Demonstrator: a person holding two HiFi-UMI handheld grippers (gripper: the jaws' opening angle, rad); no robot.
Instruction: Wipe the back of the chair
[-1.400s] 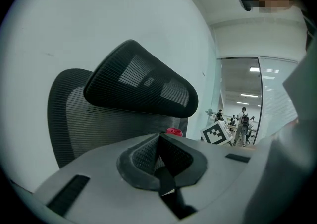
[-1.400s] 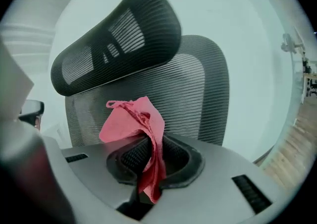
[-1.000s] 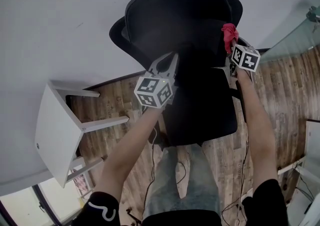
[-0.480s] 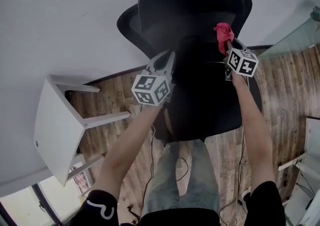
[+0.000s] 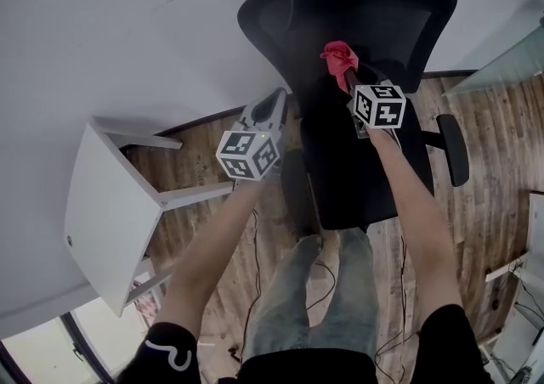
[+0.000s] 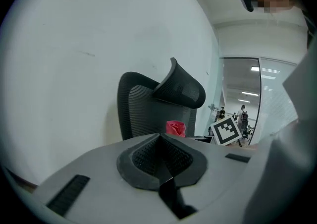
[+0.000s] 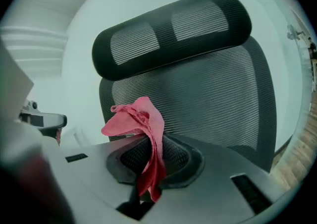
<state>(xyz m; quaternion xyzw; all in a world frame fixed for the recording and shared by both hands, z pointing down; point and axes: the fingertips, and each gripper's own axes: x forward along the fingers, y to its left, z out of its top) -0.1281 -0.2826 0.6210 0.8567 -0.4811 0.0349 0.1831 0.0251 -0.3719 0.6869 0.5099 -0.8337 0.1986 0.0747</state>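
Red cloth (image 5: 338,54) is hanging clamped in the right gripper (image 5: 345,76) before the mesh chair (image 5: 374,0); left gripper (image 5: 279,98) is hovering closed, empty.

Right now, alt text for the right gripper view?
The right gripper is shut on a crumpled red cloth, pointed at the black mesh chair back. The chair's headrest sits above, with a pale wall behind.

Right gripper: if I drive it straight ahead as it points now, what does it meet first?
Most likely the chair's mesh backrest, below the headrest. The red cloth clamped in the right gripper leads and would touch first. The gap left is hard to judge.
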